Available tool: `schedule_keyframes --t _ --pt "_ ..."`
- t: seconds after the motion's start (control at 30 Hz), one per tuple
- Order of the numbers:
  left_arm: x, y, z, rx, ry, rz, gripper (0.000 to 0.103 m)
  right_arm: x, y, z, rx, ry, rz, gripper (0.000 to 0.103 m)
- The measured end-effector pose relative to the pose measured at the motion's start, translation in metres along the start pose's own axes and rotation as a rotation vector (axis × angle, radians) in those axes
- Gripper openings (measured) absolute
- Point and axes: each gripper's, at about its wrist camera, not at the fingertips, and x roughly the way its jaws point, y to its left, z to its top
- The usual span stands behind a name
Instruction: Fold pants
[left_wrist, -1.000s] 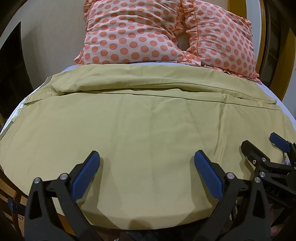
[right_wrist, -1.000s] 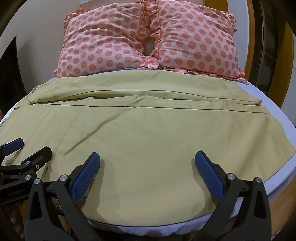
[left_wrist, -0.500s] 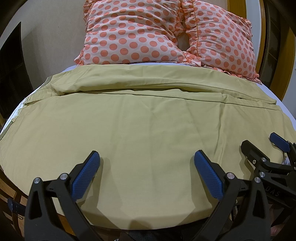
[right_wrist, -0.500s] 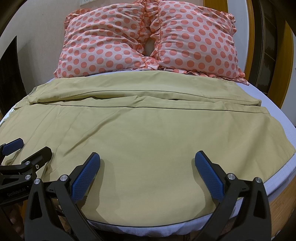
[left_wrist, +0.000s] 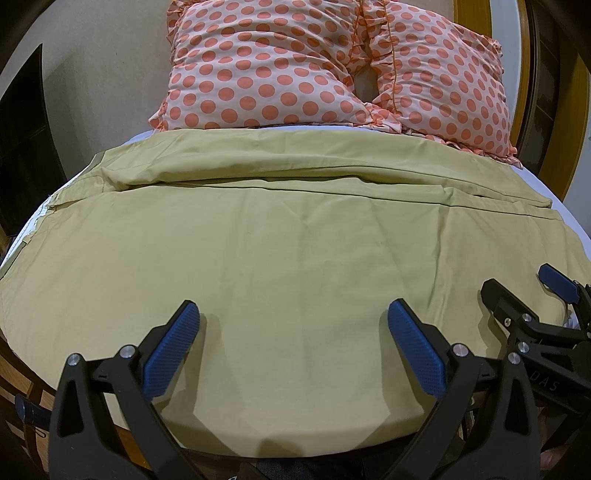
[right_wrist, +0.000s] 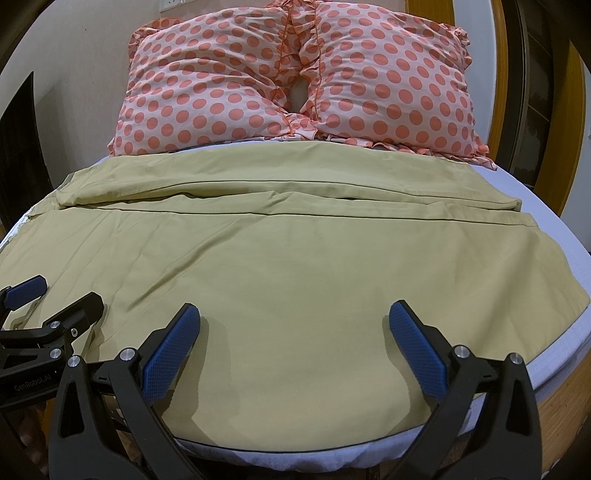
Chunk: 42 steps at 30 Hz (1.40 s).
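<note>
Left wrist view shows the left gripper (left_wrist: 293, 343) at the bottom of the frame, its blue-padded fingers (left_wrist: 170, 354) spread wide with nothing between them, hanging just above the near edge of the pants (left_wrist: 295, 251). The pants, a pale olive-yellow, lie spread flat across the middle of the frame on the bed (left_wrist: 576, 229), one leg running along the far side with a long seam line between the two. The right gripper (left_wrist: 532, 299) enters at the lower right, also spread. Two pink pillows (left_wrist: 332, 70) with orange dots fill the top.

In the right wrist view the right gripper (right_wrist: 293, 343) is spread over the pants (right_wrist: 295, 266), and the left gripper (right_wrist: 55, 299) sits at the lower left. White sheet (right_wrist: 554, 221) shows at the right edge.
</note>
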Motion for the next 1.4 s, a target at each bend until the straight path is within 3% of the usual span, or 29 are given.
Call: schedule_keyframes --t 1.4 --pt "-0.0002 0.0 0.0 0.001 -0.005 0.0 0.101 0.0008 0.002 -0.0004 0.0 -0.012 0.0 0.102"
